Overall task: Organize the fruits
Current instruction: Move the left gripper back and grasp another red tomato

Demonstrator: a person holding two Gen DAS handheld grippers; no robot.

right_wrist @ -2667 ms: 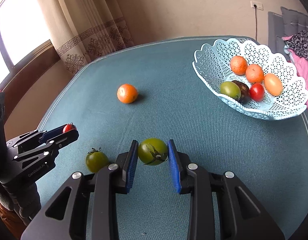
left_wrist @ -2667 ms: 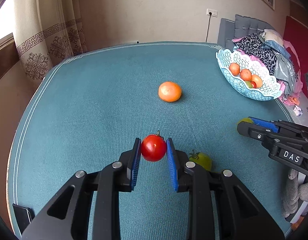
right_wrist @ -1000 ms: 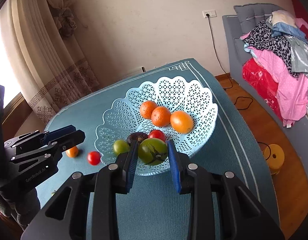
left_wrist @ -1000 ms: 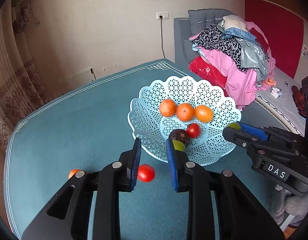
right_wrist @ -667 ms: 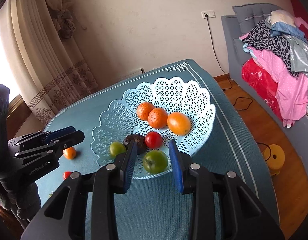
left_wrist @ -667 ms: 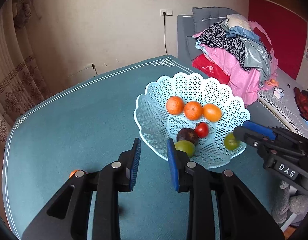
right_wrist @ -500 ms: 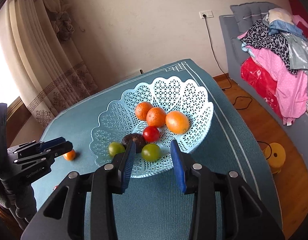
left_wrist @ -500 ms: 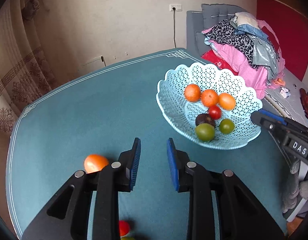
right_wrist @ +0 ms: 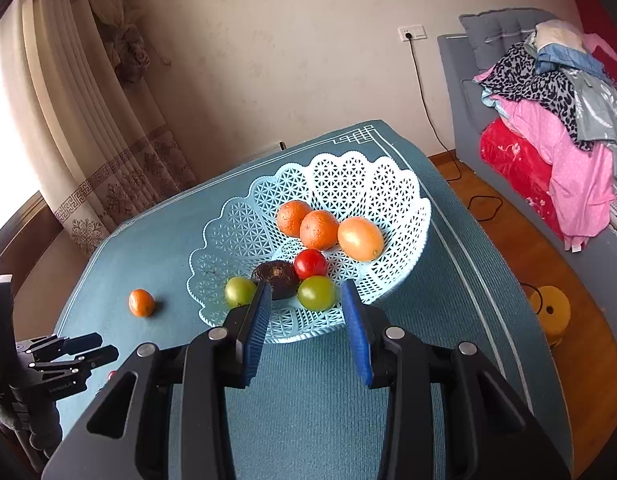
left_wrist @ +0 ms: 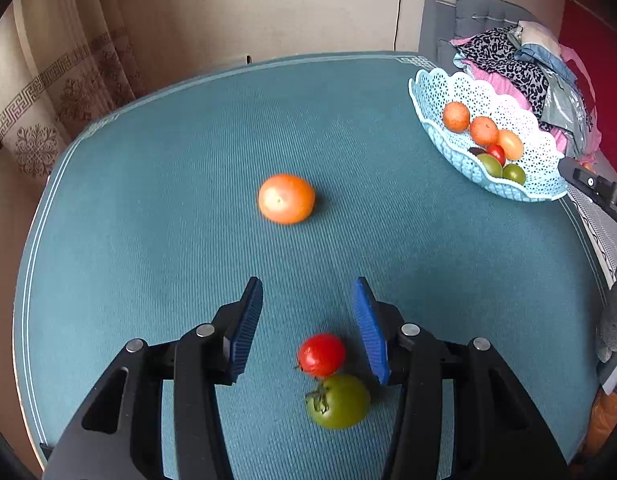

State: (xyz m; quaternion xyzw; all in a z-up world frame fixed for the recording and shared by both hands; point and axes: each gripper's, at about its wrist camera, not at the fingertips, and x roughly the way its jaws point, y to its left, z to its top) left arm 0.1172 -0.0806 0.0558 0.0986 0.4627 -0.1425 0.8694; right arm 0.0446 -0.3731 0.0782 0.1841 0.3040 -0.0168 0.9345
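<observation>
Teal-cloth bench (left_wrist: 148,200): left gripper (left_wrist: 308,322) jaws opening over small red tomato (left_wrist: 321,355), untouched; right gripper (right_wrist: 304,322) jaws apart, empty.

Only 1 marking shows any lettering: small pale print on the side of the left gripper (right_wrist: 78,352), seen in the right wrist view at the left edge of the table (right_wrist: 308,420); it is too small and blurred to read for certain; the right gripper's body (left_wrist: 600,194) at the right rim of the left wrist view bears a pale mark cut off by the frame, unreadable; nothing else carries text.
</observation>
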